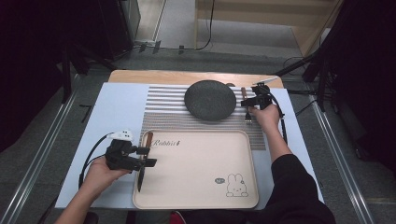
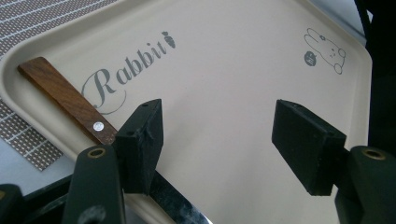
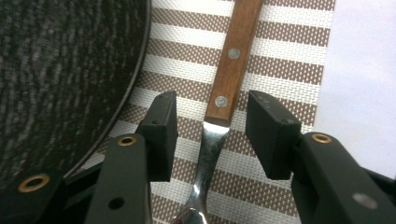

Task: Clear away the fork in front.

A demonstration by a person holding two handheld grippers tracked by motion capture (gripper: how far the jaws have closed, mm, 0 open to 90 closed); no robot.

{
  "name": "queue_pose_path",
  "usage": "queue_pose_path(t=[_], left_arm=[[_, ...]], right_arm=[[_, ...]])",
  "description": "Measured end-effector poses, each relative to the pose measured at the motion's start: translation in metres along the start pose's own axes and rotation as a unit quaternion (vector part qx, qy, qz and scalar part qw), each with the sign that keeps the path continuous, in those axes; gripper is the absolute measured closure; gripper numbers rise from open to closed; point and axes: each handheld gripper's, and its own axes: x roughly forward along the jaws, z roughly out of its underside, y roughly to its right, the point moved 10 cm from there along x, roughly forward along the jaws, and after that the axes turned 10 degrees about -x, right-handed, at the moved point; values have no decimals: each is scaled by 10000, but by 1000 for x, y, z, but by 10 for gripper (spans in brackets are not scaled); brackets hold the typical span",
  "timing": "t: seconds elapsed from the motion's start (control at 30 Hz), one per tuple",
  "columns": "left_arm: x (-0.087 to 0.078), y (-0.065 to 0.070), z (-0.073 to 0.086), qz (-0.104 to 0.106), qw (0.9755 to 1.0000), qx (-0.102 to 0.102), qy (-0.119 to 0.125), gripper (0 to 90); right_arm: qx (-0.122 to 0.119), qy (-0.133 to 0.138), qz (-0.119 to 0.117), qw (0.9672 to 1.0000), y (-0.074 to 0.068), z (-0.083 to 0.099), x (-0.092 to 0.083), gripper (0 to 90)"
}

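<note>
A wooden-handled knife (image 1: 141, 168) lies along the left rim of a beige tray (image 1: 196, 168) printed with "Rabbit" and a bunny. My left gripper (image 1: 147, 157) hovers over the knife, open. In the left gripper view the wide jaws (image 2: 217, 140) span bare tray (image 2: 224, 65), and the knife (image 2: 65, 95) runs under the left jaw. A wooden-handled fork (image 1: 246, 105) lies on the striped placemat to the right of a dark round plate (image 1: 210, 99). My right gripper (image 1: 246, 101) is low over it. Its jaws (image 3: 212, 128) straddle the fork (image 3: 232, 60) at the metal neck, a gap on each side.
The striped placemat (image 1: 163, 112) lies on a pale blue sheet (image 1: 116, 107) over a wooden table. The plate's rim (image 3: 133, 93) runs close beside my right gripper's left jaw. Dark stands and cables flank the table on both sides.
</note>
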Motion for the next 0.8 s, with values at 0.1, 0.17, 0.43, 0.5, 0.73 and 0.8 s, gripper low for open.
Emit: queue_pose_path(t=[0.1, 0.17, 0.43, 0.5, 0.73, 0.8], left_arm=[[0, 0, 0, -5, 10000, 4, -2, 335], [0, 0, 0, -8, 10000, 5, -3, 335], [1, -1, 0, -35, 10000, 16, -36, 335], [1, -1, 0, -28, 10000, 22, -33, 335], [3, -1, -1, -31, 10000, 36, -45, 335], [3, -2, -1, -33, 10000, 54, -59, 335]], right_arm=[[83, 24, 49, 10000, 1, -1, 1, 597], [113, 19, 111, 9999, 1, -1, 1, 611], [54, -137, 528, 9985, 0, 0, 2, 702], [60, -134, 602, 9981, 0, 0, 2, 709], [371, -27, 746, 9965, 0, 1, 3, 737], [426, 9, 751, 9963, 0, 1, 3, 745]])
